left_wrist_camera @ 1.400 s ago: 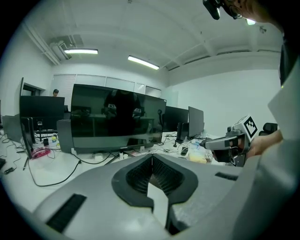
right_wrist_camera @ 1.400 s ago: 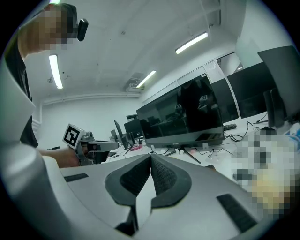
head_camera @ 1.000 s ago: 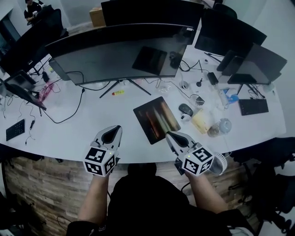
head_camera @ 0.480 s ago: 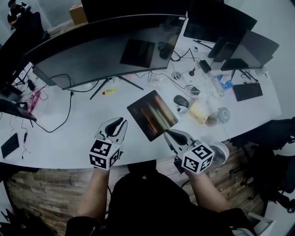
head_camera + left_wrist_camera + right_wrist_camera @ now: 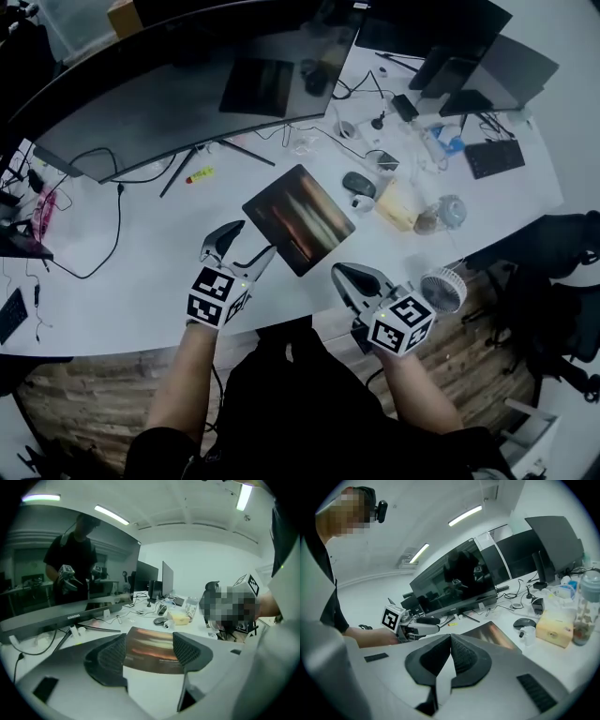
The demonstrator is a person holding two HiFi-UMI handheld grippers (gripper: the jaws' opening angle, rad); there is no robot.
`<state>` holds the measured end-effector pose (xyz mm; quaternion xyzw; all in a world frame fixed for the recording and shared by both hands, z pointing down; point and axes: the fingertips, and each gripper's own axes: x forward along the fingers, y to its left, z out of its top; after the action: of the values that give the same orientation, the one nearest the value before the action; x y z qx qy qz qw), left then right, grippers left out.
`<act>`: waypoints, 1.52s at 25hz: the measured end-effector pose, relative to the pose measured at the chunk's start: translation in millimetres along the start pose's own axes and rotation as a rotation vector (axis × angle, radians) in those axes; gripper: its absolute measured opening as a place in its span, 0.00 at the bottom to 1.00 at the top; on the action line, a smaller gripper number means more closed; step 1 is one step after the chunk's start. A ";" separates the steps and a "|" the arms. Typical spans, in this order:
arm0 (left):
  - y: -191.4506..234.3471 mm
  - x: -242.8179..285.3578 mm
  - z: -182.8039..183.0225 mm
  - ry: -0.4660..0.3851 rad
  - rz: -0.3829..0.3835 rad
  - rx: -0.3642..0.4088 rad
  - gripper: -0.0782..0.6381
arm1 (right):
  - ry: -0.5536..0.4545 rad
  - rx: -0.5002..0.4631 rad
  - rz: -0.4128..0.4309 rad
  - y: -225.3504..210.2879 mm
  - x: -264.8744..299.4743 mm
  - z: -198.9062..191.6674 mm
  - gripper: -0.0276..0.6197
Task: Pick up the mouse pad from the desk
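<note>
The dark mouse pad [image 5: 298, 218] with orange streaks lies flat and tilted on the white desk [image 5: 141, 272], in front of the wide monitor. My left gripper [image 5: 246, 242] hovers just left of the pad's near corner, its jaws opening with nothing between them. In the left gripper view the mouse pad [image 5: 152, 649] lies just beyond the left gripper [image 5: 149, 648]. My right gripper [image 5: 345, 276] sits at the desk's front edge, below the pad's near right side, jaws shut and empty. In the right gripper view the right gripper [image 5: 451, 649] points past the mouse pad [image 5: 492, 636].
A curved monitor [image 5: 178, 98] spans the back of the desk. A grey mouse [image 5: 359, 184], a small white cup [image 5: 361, 202], a yellow box [image 5: 397, 205] and a clear bottle [image 5: 442, 214] crowd the pad's right side. A small fan [image 5: 442, 291] hangs at the front edge. Cables [image 5: 103, 234] trail left.
My left gripper has moved forward and down toward the pad's near left corner and its jaws have spread apart. The right gripper has dropped slightly and stays shut.
</note>
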<state>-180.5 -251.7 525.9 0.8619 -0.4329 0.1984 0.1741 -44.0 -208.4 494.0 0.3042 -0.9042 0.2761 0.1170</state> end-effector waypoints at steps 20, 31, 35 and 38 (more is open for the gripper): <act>38.6 98.3 -75.5 0.245 -0.031 0.109 0.60 | 0.071 0.110 -0.124 -35.5 -13.2 -54.6 0.05; 68.7 115.8 -92.9 0.338 -0.011 0.127 0.60 | 0.072 0.132 -0.156 -45.4 -18.1 -57.1 0.05; 72.0 118.8 -98.5 0.362 -0.018 0.138 0.60 | 0.070 0.134 -0.161 -47.3 -19.2 -55.7 0.05; 73.0 120.3 -99.6 0.374 -0.032 0.124 0.60 | 0.067 0.136 -0.163 -48.8 -20.6 -54.7 0.05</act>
<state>-193.3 -327.4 680.3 0.8258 -0.3662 0.3787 0.2013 4.6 -199.4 551.9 0.3746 -0.8513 0.3362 0.1482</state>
